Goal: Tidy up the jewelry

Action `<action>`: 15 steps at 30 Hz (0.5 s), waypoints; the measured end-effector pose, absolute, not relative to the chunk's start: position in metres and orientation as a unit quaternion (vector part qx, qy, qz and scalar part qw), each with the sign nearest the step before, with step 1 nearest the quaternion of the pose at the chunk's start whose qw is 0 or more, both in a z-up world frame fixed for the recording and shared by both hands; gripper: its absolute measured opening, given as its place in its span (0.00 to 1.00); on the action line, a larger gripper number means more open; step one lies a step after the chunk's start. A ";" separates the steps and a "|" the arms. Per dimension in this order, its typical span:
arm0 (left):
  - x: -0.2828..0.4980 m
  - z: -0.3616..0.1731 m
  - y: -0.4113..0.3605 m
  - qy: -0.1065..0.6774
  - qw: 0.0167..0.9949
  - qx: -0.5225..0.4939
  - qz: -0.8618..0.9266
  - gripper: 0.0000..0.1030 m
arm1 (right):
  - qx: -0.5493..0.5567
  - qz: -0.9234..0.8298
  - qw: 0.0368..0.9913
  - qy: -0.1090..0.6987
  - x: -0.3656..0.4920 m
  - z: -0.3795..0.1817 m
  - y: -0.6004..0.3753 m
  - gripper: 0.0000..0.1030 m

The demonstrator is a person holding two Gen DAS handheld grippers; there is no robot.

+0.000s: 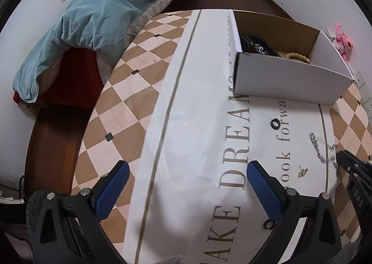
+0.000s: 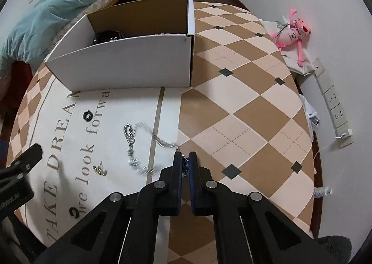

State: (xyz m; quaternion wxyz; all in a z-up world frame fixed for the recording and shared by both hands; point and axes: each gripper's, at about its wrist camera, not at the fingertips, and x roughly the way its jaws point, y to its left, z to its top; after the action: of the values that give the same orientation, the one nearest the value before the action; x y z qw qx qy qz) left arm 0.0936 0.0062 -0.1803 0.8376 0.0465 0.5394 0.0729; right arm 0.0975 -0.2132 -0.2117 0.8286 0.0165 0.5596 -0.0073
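Right wrist view: I see the silver chain (image 2: 132, 141) on the white lettered part of the tabletop (image 2: 244, 106), its far end curling in a loop and its near end running up between my right tool (image 2: 185, 159) pads.
Right tool: closed on the chain's end links, blue pads nearly together, and parts of the chain look blurred.
Left tool: my left tool (image 1: 188, 168) hangs wide open over the white band with nothing between its blue pads.
Small gold piece: a little gold earring (image 2: 100, 170) lies just left of the chain near the printed words.
Black rings: one black ring (image 2: 87, 115) sits between the chain and the box; a second black ring (image 2: 75, 212) lies nearer to me.
Box: the white cardboard box (image 2: 130, 62) stands open at the far side of the tabletop, holding dark jewelry (image 1: 255, 45) and a beaded bracelet (image 1: 298, 57).
Surroundings: a bed with a teal quilt (image 1: 100, 15) stands at far left, and a pink plush toy (image 2: 291, 31) lies at right by the wall.
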 end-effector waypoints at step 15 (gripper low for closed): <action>0.084 -0.183 -0.059 0.549 0.834 0.039 -0.039 0.99 | 0.075 -0.033 0.854 0.514 0.068 -0.168 -0.267 0.01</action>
State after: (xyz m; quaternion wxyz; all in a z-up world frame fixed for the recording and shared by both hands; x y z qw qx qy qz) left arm 0.0835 -0.0590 -0.1831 0.8337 0.0394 0.5494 -0.0387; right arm 0.0684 -0.2668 -0.1680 0.8540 0.0749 0.5139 -0.0329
